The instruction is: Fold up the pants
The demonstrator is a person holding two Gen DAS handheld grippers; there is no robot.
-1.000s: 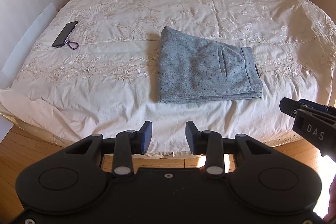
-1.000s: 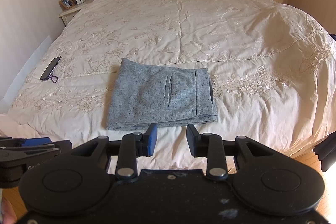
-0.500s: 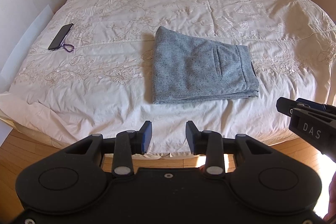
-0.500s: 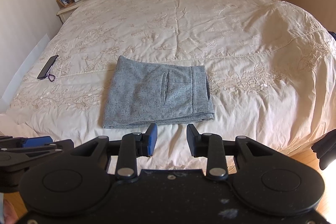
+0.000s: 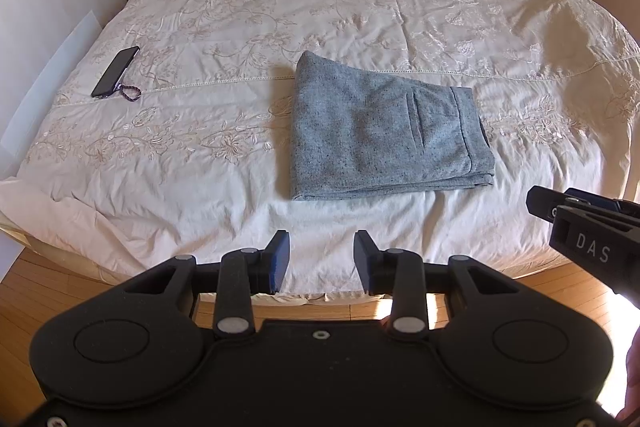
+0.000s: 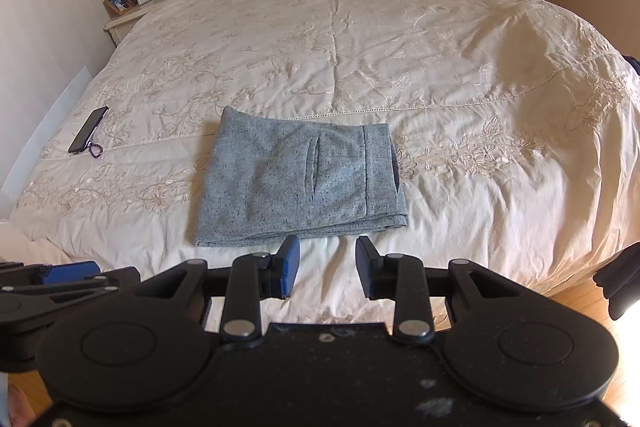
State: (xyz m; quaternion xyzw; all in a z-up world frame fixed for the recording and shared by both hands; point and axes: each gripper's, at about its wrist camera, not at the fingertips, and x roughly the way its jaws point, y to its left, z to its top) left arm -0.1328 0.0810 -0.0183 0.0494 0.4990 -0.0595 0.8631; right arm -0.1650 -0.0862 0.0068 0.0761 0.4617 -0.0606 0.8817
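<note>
grey pants (image 5: 384, 131) folded flat near the foot of my bed (image 5: 280, 7), my left gripper (image 5: 321, 259) and right gripper (image 6: 328, 263) both jaws apart, empty, short of them, phone (image 5: 115, 71) off left

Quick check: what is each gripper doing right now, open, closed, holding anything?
Left gripper: open, empty, short of the folded pants.
Right gripper: open, empty, also holding nothing.

Soft daylight, sharp focus, fisheye-bent edges; glare low right
</note>
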